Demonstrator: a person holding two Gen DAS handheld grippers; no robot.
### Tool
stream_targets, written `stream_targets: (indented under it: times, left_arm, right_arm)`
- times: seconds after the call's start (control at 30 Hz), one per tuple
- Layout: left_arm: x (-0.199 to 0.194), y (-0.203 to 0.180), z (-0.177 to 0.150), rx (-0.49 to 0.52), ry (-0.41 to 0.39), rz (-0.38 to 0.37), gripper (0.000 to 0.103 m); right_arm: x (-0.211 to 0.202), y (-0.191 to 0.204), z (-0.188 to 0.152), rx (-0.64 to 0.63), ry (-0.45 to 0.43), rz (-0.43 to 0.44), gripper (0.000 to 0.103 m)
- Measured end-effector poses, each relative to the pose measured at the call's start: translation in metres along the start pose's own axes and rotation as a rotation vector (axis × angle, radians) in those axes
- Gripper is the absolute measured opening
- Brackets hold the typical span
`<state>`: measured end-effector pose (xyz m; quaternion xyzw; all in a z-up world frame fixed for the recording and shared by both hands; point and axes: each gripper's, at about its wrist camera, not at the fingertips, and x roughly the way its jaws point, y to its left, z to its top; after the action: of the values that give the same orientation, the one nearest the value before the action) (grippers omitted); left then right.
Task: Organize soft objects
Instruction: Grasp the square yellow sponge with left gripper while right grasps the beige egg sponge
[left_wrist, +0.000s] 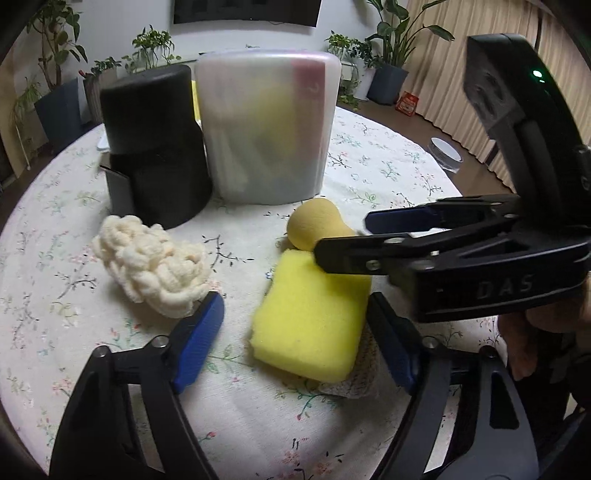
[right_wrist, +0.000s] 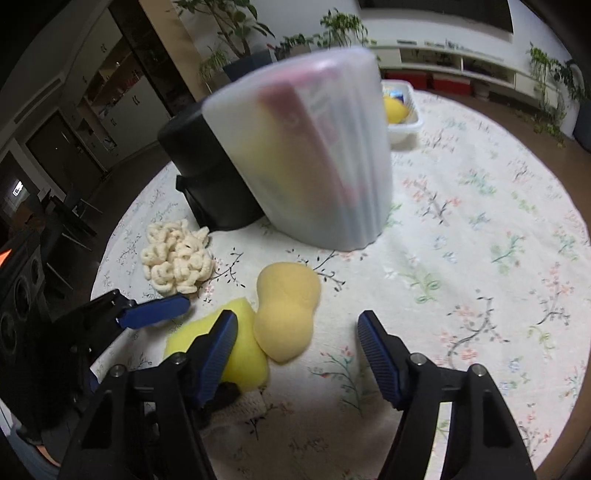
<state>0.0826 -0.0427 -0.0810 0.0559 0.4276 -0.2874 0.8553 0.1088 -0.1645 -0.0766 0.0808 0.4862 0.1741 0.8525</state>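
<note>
A bright yellow rectangular sponge (left_wrist: 310, 317) lies on the floral tablecloth between the open fingers of my left gripper (left_wrist: 295, 336), untouched. It also shows in the right wrist view (right_wrist: 243, 347). Behind it lies a peanut-shaped tan sponge (left_wrist: 314, 225), which sits between the open fingers of my right gripper (right_wrist: 299, 347), its own view showing the tan sponge (right_wrist: 288, 306). The right gripper (left_wrist: 343, 240) reaches in from the right in the left wrist view. A cream knitted scrubber (left_wrist: 155, 262) lies to the left, also seen in the right wrist view (right_wrist: 177, 258).
A frosted translucent bin (left_wrist: 266, 129) holding coloured items stands behind the sponges, with a black cylindrical container (left_wrist: 155, 147) to its left. A white basket (right_wrist: 402, 110) with a yellow item sits at the table's far side. A white mesh cloth (left_wrist: 354, 384) lies under the yellow sponge.
</note>
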Motion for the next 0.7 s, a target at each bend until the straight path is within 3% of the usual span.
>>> stream_targets:
  times: [0.23,0.47,0.6,0.7]
  left_arm:
    - [0.002,-0.001,-0.001,-0.005,0.007,-0.038,0.057]
    - [0.002,0.000,-0.002,-0.018,0.009,-0.056,0.053]
    - [0.000,-0.004,-0.003,-0.006,0.014,-0.043,0.052]
    - [0.000,-0.005,-0.004,-0.012,0.020,-0.040,0.050]
  right_arm:
    - [0.014,-0.002,0.011,0.024,0.047,0.021,0.067]
    - [0.019,0.000,0.017,0.017,0.074,0.024,0.064]
    - [0.022,0.003,0.020,0.013,0.101,0.038,0.047]
    - [0.023,0.008,0.020,0.002,0.110,0.029,0.041]
